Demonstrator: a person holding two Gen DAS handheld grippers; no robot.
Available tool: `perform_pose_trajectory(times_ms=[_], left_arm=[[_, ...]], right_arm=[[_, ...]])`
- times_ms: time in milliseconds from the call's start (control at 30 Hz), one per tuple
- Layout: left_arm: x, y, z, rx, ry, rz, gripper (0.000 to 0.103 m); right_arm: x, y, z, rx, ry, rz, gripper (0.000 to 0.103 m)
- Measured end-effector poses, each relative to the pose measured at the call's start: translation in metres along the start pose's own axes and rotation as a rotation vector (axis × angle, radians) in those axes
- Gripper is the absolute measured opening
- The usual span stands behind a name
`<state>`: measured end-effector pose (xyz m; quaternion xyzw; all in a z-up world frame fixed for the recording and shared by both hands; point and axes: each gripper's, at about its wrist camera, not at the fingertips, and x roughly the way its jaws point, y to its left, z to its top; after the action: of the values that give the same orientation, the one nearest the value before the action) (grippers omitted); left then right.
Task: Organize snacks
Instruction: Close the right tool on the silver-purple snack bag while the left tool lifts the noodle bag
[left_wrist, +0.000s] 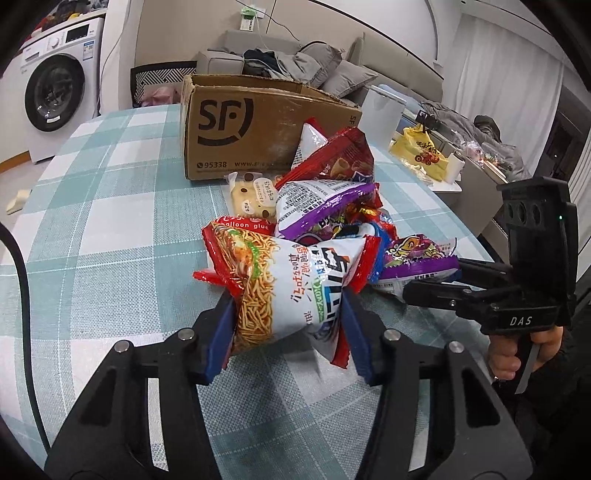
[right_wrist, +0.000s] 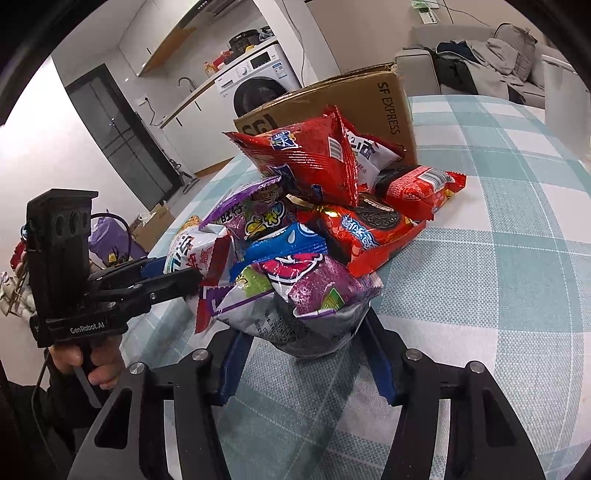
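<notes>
A living room with a washing machine (left_wrist: 55, 92) and sofa (left_wrist: 280, 59) is noted behind a tabletop (left_wrist: 110, 221) covered in teal-checked cloth. The left gripper (left_wrist: 286, 325) is found with jaws clamped across the middle of a noodle snack packet (left_wrist: 288, 280). The right gripper (right_wrist: 308, 354) is recorded with jaws apart, flanking a purple-and-silver snack bag (right_wrist: 295, 314); contact cannot be confirmed. The snack pile (left_wrist: 332, 206) lies at twelve o'clock from the left jaws, with an open cardboard box (left_wrist: 258, 125) beyond it. The packets are judged light, air-filled, crinkly and slippery, with crushable contents. A moderate grip across the belly or on a crimped end seam is advised.
</notes>
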<state>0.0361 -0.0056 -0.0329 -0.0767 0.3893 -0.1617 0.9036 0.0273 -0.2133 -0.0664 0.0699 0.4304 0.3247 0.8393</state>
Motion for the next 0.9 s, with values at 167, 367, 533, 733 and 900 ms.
perform_pose_trajectory(times_ms=[167,367,533,733,900], left_arm=[[-0.009,-0.004,0.0,0.006,-0.023,-0.005,0.051],[-0.019,-0.008,-0.001,0.009,-0.043,-0.007,0.051],[-0.025,-0.009,0.001,0.011,-0.059,-0.009,0.051],[-0.033,-0.007,0.004,0.004,-0.087,-0.001,0.051],[-0.04,-0.009,0.006,0.004,-0.102,0.001,0.051]], right_arm=[[-0.009,-0.002,-0.007,-0.004,-0.018,0.009,0.055],[-0.02,-0.004,-0.012,-0.002,-0.049,0.038,0.054],[-0.032,-0.006,-0.016,-0.001,-0.085,0.056,0.054],[-0.041,-0.006,-0.012,-0.005,-0.127,0.066,0.054],[-0.05,-0.007,-0.005,-0.009,-0.171,0.073,0.054]])
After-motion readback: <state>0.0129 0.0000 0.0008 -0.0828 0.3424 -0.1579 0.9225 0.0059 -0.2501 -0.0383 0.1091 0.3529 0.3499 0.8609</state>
